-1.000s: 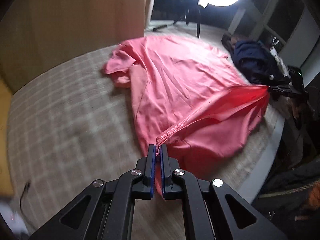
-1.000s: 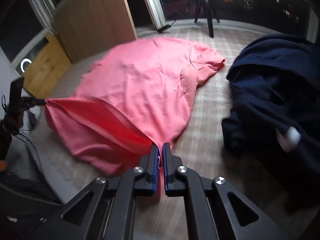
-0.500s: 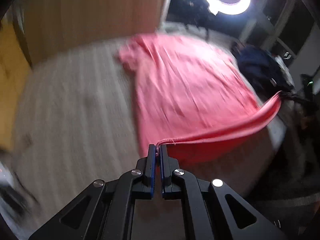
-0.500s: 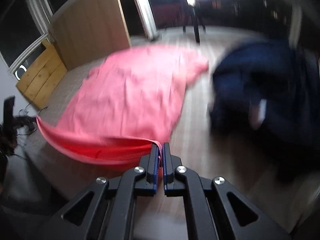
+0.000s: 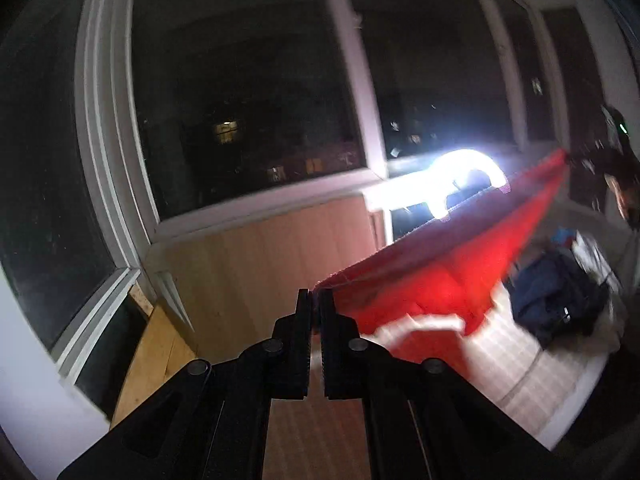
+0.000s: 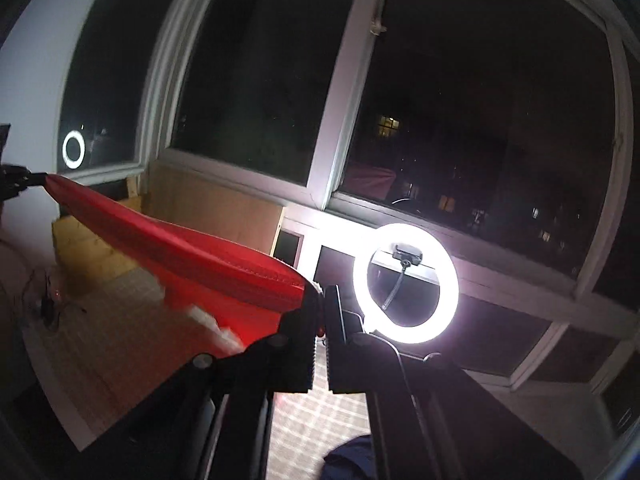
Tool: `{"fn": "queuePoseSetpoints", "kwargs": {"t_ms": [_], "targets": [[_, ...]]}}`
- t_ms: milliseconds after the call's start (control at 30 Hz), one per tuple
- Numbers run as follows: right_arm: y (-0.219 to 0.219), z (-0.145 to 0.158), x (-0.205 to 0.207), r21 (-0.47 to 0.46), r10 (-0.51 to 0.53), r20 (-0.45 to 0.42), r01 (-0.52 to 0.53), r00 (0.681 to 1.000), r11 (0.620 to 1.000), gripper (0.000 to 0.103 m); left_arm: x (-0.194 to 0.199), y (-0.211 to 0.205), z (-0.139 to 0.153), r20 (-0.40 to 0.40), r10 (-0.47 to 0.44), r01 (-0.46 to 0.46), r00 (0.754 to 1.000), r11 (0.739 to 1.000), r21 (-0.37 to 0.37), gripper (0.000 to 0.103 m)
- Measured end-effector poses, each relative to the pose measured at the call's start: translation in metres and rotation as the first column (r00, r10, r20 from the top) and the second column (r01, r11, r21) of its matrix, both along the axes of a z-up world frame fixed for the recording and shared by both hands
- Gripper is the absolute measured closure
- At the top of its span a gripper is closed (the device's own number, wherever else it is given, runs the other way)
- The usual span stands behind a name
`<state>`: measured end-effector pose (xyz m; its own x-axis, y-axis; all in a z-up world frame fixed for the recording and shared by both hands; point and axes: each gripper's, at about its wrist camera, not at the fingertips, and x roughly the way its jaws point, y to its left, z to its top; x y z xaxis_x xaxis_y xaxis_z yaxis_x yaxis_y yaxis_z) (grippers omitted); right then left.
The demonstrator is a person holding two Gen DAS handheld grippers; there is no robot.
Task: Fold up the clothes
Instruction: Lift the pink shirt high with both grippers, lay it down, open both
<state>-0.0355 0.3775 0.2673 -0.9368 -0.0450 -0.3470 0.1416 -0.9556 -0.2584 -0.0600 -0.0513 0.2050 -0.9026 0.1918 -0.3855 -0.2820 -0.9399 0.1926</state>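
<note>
We hold the red garment (image 5: 440, 280) stretched between us — left gripper (image 5: 316, 300) and right gripper (image 6: 322, 300) each clamped on a hem corner.

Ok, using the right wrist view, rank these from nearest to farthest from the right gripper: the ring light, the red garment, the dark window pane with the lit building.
1. The red garment: pinched in the right gripper, stretching away to the left.
2. The ring light: just right of the fingertips, standing beyond them on its stand.
3. The window pane: upper right, behind the light.
</note>
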Motion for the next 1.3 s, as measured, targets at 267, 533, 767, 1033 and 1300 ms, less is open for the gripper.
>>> {"fn": "queuePoseSetpoints", "kwargs": {"t_ms": [267, 533, 767, 1033, 1300], "targets": [[0.001, -0.153, 0.050, -0.057, 0.061, 0.210, -0.050, 0.976, 0.997, 0.100, 0.063, 0.028, -0.152, 0.301, -0.038, 0.070, 0.953, 0.993, -0.095, 0.100], [0.005, -0.341, 0.101, -0.239, 0.083, 0.506, 0.047, 0.859, 0.970, 0.100, 0.083, 0.019, -0.305, 0.598, -0.019, 0.029, 0.802, 1.000, -0.007, 0.100], [-0.003, -0.405, 0.125, -0.274, 0.108, 0.630, 0.090, 0.769, 0.957, 0.100, 0.099, 0.023, -0.354, 0.694, -0.027, 0.026, 0.720, 1.000, 0.012, 0.100], [-0.020, -0.426, 0.111, -0.231, 0.114, 0.743, 0.093, 0.660, 0.969, 0.097, 0.122, 0.015, -0.374, 0.773, 0.036, 0.009, 0.634, 0.999, -0.054, 0.096], [0.016, -0.355, 0.094, -0.369, 0.168, 0.652, 0.116, 0.740, 0.922, 0.070, 0.093, -0.016, -0.333, 0.745, 0.103, -0.068, 0.659, 0.995, -0.078, 0.095]]}}
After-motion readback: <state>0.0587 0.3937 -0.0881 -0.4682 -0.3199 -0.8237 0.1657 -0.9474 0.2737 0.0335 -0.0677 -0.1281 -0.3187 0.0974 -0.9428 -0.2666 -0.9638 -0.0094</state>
